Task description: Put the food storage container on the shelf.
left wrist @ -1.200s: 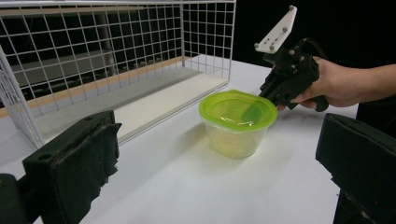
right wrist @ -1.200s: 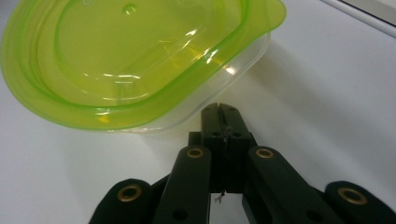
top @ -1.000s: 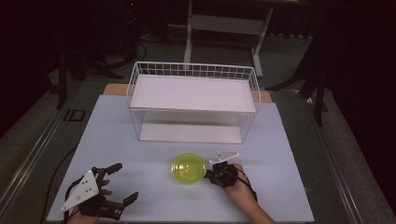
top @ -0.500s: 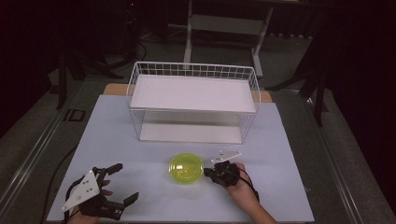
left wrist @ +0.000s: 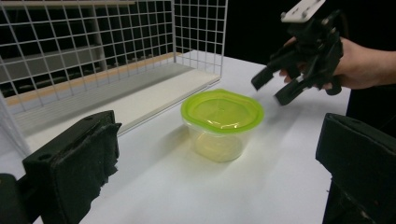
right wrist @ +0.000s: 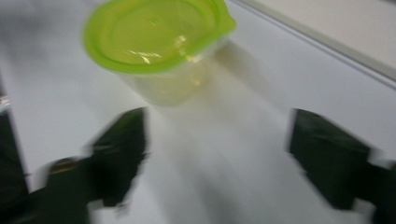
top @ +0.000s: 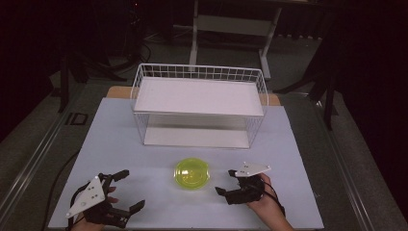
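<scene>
A clear plastic container with a yellow-green lid [top: 191, 173] [left wrist: 222, 112] [right wrist: 154, 37] stands upright on the white table, in front of the wire basket. My right gripper [top: 226, 182] [left wrist: 271, 91] [right wrist: 219, 144] hovers a short way to its right, pointing at it. Its jaws have just been opening and stand open with nothing between them. My left gripper [top: 131, 189] [left wrist: 219, 179] rests near the table's front left, open and empty, aimed at the container from a distance.
A white wire basket [top: 199, 96] [left wrist: 93, 46] with a white shelf inside stands at the back middle of the table [top: 120, 144]. Dark floor and stand legs lie beyond the table's edges.
My right gripper was shut at the container's right rim; it has let go, opened its jaws and pulled back to the right. The container and left gripper stayed put.
</scene>
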### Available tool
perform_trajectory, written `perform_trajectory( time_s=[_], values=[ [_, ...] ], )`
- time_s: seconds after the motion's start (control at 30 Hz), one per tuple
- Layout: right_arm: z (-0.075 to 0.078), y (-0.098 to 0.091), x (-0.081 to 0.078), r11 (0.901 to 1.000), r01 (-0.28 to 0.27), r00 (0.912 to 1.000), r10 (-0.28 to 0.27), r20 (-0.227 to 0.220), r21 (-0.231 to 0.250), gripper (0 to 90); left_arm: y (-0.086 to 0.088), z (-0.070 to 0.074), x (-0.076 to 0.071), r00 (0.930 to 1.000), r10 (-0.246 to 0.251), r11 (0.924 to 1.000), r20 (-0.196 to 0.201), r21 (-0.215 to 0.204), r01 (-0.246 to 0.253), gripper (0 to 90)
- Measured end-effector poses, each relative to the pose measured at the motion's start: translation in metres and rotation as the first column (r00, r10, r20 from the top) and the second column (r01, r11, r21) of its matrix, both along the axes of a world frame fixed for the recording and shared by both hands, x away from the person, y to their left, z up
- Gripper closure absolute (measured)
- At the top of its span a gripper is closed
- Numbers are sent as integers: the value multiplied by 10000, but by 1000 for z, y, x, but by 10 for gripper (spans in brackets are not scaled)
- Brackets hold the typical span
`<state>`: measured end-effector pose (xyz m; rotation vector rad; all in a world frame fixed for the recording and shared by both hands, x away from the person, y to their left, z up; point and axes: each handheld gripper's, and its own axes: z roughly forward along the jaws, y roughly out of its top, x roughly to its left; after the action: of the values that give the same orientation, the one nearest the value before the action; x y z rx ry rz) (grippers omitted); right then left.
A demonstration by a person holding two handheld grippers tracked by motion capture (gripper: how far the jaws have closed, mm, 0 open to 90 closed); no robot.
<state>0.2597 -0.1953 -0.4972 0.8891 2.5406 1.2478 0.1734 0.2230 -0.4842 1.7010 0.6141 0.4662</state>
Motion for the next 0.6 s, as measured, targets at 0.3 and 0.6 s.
perform_trajectory(
  time_s=[0.3,0.6],
  values=[
    [25,2,-19,9983,-562,9922,543,1122,141,164,-13,9,1,9971,-643,9976,-407,-279,632,3],
    [47,13,-25,9934,-1142,9737,1094,2000,127,234,-23,26,8,9909,-1221,9924,-559,-185,1213,2]
  ],
)
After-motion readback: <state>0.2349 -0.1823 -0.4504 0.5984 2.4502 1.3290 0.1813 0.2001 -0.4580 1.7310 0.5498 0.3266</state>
